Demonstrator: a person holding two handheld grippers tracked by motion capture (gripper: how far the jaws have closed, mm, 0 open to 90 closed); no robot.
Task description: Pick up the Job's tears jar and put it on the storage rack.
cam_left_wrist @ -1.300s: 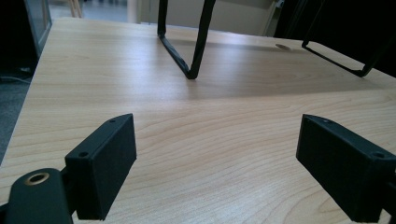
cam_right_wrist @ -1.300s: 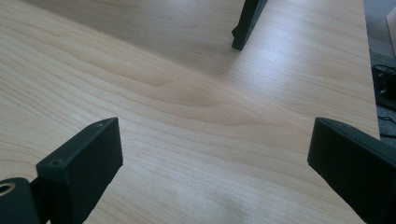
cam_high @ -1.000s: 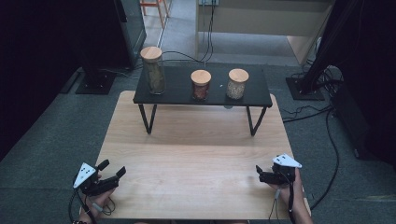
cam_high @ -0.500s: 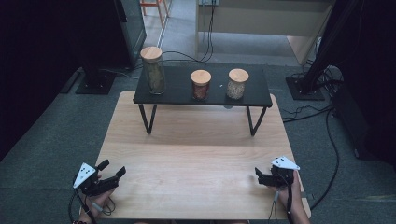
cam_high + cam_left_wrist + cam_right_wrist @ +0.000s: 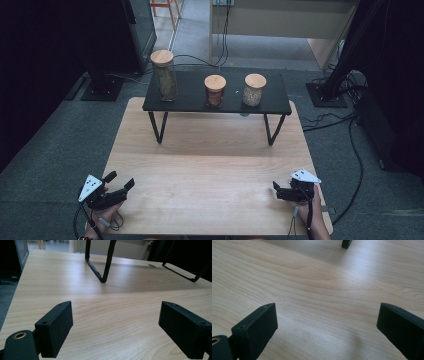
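Observation:
My left gripper (image 5: 120, 180) rests at the near left corner of the light wooden table (image 5: 210, 150), held in a hand, pointing right and away. In the left gripper view its jaws stand wide apart over bare wood, so the left gripper (image 5: 122, 330) is open and holds nothing. My right gripper (image 5: 276, 190) sits at the near right corner and points left. The right gripper (image 5: 327, 332) is also open, with only wood grain between its jaws. Three cork-lidded glass jars stand far off on a black shelf (image 5: 190, 104): a tall jar (image 5: 164, 75), a reddish-filled jar (image 5: 215, 90) and a pale-filled jar (image 5: 254, 89).
The shelf stands on thin black wire legs (image 5: 105, 262) across the table's far end. Cables (image 5: 350, 150) lie on the grey floor to the right, beside black stands. A wide stretch of wood lies between the two grippers.
The right gripper has slid slightly toward the table's near edge. The left gripper and the jars have not moved.

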